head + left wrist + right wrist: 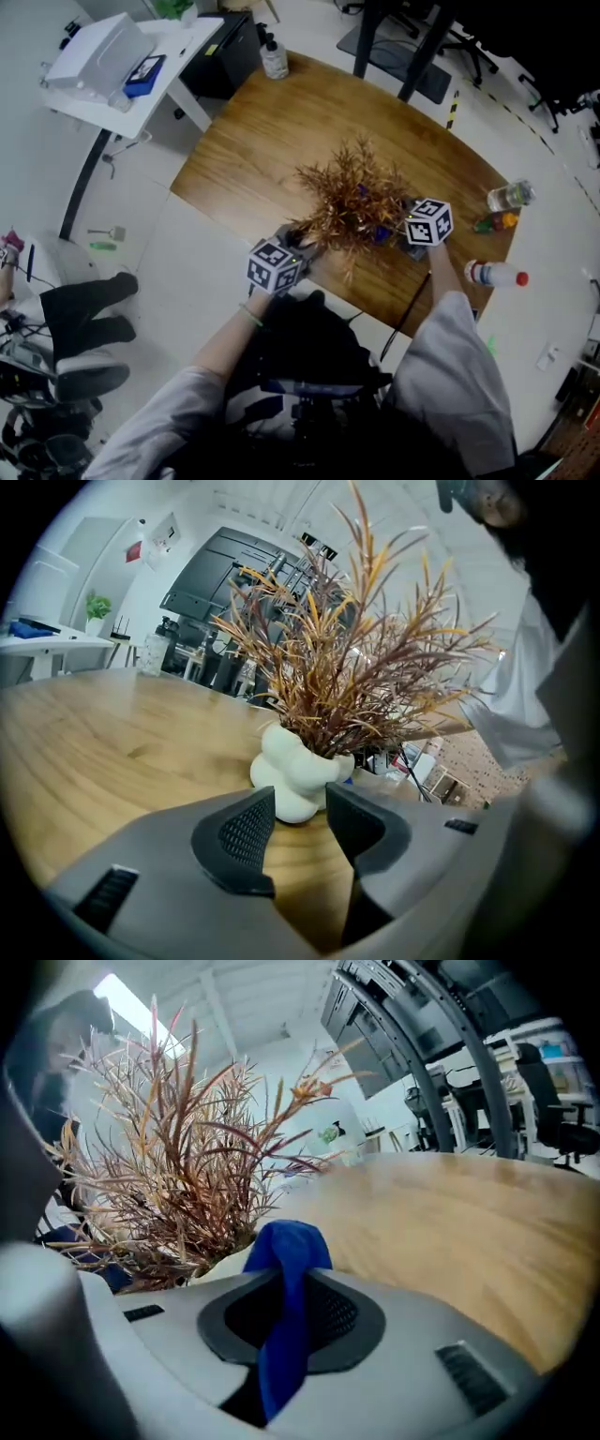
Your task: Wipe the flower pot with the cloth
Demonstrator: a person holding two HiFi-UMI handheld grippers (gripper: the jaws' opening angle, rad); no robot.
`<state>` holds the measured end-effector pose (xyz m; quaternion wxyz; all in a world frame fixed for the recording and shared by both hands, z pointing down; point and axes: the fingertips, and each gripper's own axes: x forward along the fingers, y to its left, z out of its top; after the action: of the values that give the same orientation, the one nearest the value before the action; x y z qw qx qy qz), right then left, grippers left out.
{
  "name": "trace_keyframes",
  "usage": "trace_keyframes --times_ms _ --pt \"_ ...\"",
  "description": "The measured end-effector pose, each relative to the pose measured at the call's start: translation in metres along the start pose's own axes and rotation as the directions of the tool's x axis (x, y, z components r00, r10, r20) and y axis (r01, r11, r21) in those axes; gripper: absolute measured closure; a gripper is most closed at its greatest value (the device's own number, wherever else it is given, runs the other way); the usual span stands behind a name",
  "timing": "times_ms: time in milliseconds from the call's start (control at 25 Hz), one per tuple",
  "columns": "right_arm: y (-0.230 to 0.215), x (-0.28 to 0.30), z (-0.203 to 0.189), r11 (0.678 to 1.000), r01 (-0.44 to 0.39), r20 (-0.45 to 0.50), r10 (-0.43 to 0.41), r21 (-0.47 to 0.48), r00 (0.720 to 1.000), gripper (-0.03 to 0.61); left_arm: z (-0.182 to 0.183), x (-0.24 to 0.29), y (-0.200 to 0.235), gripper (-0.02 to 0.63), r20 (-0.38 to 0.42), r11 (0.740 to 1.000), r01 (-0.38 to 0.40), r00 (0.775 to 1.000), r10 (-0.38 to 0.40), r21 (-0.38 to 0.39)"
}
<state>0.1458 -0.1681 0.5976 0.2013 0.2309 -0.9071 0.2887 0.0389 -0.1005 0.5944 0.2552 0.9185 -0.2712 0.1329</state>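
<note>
One lumpy white flower pot (pixel 292 780) carries bushy rust-brown foliage (pixel 356 667). Left gripper (pixel 300 803) gapes empty before it; right gripper (pixel 291 1312) pinches blue cloth (pixel 286 1251) beside it.

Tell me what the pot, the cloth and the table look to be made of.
The pot is likely ceramic or plaster: matte white, with smooth bulging lobes and no shine. The cloth looks like soft blue fabric, draping limply in folds. The table is wood or wood veneer, with visible grain and a light sheen.
</note>
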Motion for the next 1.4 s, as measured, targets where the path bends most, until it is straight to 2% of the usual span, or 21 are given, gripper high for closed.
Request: trace_keyframes --times_ms 240,560,760,920,1080,1280,1400 --pt "-0.006 0.008 0.002 0.987 -0.159 -0.079 0.157 -0.017 0.984 0.517 0.000 0.000 0.000 0.456 0.003 1.000 -0.008 1.000 0.008 -0.005" --pt "-0.014 0.022 0.014 0.930 -0.363 -0.209 0.344 -0.060 0.915 0.517 0.000 0.002 -0.004 0.456 -0.005 1.000 0.006 1.000 -0.006 -0.003" --pt "-0.010 0.040 0.026 0.865 -0.495 -0.296 0.453 -0.085 0.841 0.517 0.002 0.002 -0.003 0.456 -0.005 1.000 0.013 1.000 -0.013 -0.002" --pt "-0.003 0.052 0.031 0.808 -0.587 -0.383 0.525 -0.058 0.760 0.517 0.003 0.003 -0.003 0.456 -0.003 1.000 0.014 1.000 -0.014 0.004" --pt "0.002 0.068 0.035 0.749 -0.661 -0.421 0.588 -0.039 0.691 0.518 0.003 0.005 -0.002 0.456 0.001 1.000 0.014 1.000 -0.014 0.006" --pt "0.015 0.082 0.039 0.680 -0.733 -0.485 0.648 0.022 0.587 0.518 -0.001 0.005 0.002 0.456 0.001 1.000 0.005 1.000 -0.005 0.019" --pt "0.018 0.089 0.042 0.669 -0.743 -0.509 0.650 0.030 0.564 0.518 0.000 0.004 0.002 0.456 0.005 1.000 -0.002 1.000 0.002 0.017"
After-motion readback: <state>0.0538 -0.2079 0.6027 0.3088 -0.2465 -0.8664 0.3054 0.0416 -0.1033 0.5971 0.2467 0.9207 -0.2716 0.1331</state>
